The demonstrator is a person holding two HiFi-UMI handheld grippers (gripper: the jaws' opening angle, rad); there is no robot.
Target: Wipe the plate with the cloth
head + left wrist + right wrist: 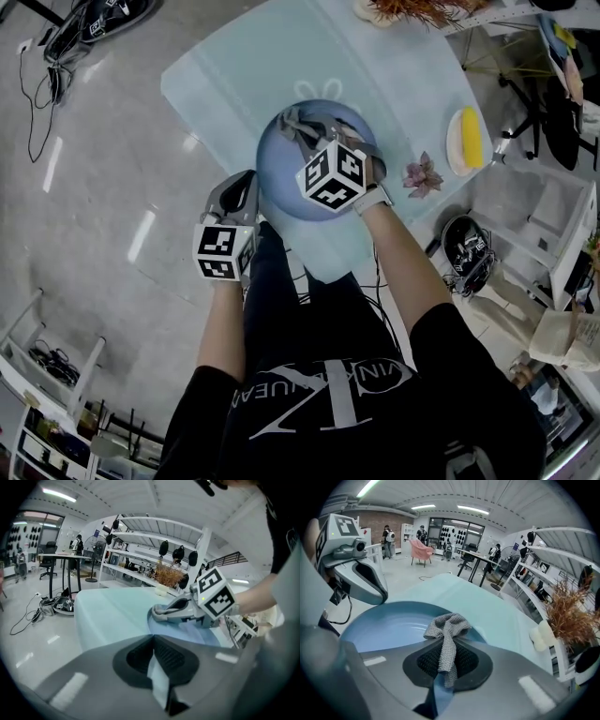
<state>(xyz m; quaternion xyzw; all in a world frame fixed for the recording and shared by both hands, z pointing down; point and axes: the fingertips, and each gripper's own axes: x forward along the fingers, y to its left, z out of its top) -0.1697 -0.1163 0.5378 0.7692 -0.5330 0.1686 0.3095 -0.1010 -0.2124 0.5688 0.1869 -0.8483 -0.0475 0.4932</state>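
Right gripper clamps the cloth on the blue plate; left gripper is closed beside the plate's rim.
Right jaws are pressed tight on a strip of the grey waffle-weave cloth, its bunched end lying at the plate's far side. The plate sits on the pale teal table, near the front edge. Left jaws are together with nothing clearly between them, tips at the plate's left rim; can't tell if they touch it. Writing: white print on the person's black shirt, upside down, only partly legible. The cubes carry black-and-white square markers and no text.
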